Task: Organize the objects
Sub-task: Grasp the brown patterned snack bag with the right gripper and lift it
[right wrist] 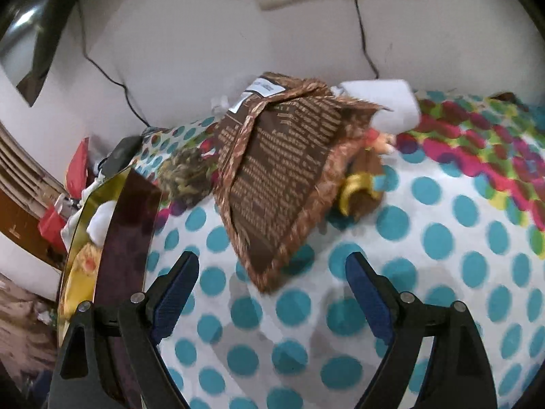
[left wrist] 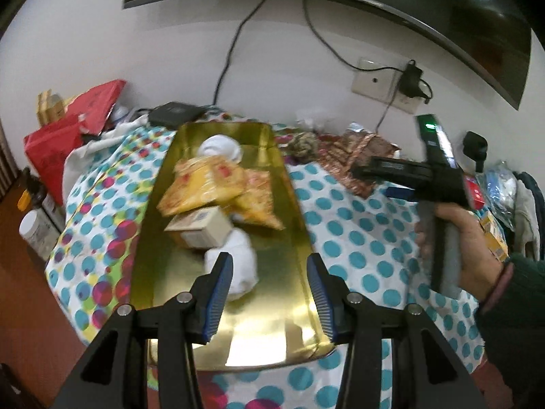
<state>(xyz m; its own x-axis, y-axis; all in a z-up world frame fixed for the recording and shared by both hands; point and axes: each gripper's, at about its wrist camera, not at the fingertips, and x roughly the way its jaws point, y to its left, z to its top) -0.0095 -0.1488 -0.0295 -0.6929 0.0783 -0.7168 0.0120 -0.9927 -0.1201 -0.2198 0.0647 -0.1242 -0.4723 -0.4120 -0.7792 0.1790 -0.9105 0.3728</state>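
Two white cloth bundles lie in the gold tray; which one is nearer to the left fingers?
The white bundle beside the small box; the other bundle lies at the tray's far end.

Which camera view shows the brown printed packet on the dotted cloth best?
The right wrist view: the brown packet lies near, straight ahead of the open right tongs, with its print and frayed edges visible. The left wrist view shows it only far off and blurred, partly hidden behind the right tongs.
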